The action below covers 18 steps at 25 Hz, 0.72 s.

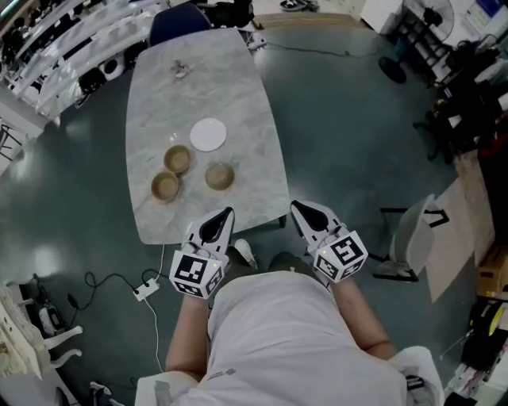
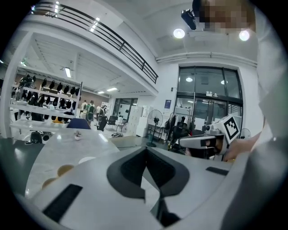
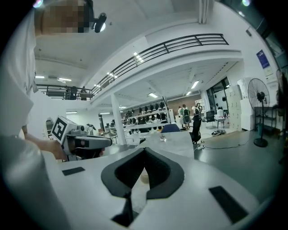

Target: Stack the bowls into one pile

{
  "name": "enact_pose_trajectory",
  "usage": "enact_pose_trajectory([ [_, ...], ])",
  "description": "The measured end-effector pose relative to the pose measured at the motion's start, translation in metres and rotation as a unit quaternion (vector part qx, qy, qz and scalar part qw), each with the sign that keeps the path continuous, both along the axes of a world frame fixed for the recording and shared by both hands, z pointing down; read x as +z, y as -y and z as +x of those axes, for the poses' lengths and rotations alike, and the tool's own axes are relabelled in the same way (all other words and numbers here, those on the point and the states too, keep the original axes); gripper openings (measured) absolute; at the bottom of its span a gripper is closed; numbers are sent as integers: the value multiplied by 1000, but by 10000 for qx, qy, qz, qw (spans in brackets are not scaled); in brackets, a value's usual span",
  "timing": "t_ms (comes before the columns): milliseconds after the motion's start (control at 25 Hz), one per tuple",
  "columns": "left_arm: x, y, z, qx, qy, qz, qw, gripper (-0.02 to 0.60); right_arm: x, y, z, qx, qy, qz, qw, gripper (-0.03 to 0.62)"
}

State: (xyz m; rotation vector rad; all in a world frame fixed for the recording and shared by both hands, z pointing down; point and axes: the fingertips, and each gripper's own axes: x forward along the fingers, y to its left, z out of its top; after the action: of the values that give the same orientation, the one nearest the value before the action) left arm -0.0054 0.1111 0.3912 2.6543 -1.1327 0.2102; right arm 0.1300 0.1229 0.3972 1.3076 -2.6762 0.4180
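closest in, the left claw [image 1: 226, 212] and the right claw [image 1: 295, 206] are held side by side in front of the person's tummy, just off the near end of the bench [image 1: 198, 87]. both point out toward it and a little down. the left claw is closed, its tips pressed together with nothing in it. the right claw looks the same, tips together and nothing between them. i think they are held low and shut like this because no bowl has been reached yet.

a bit further, on the near half of the bench, sit three brown bowls, each open side up: the left bowl [image 1: 166, 186], the back bowl [image 1: 177, 158] just behind it, and the right bowl [image 1: 220, 175]. none sits inside another, so the pile is not started. the right bowl is on the right claw's side, so it looks like an easy first grab.

just past them lies a white round dish [image 1: 208, 134].

at the far end is a small thing [image 1: 180, 71], too tiny to name, and then a blue chair [image 1: 178, 20].
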Motion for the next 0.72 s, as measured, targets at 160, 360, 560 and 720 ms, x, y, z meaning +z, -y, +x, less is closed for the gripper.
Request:
enact_pose_trajectory([
  [160, 10, 37, -14, 90, 53, -64, 9999, 2, 9, 33, -21, 22, -20, -141, 9999, 9],
  [360, 26, 62, -21, 14, 72, -309, 9995, 2, 18, 61, -32, -103, -206, -264, 9994, 10],
  [560, 47, 80, -22, -225, 166, -654, 9975, 5, 27, 87, -30, -324, -367, -358, 9982, 9],
  [720, 59, 94, -17, -543, 296, -845, 9945, 20, 35, 108, -23, -628, -407, -466, 9961, 10],
])
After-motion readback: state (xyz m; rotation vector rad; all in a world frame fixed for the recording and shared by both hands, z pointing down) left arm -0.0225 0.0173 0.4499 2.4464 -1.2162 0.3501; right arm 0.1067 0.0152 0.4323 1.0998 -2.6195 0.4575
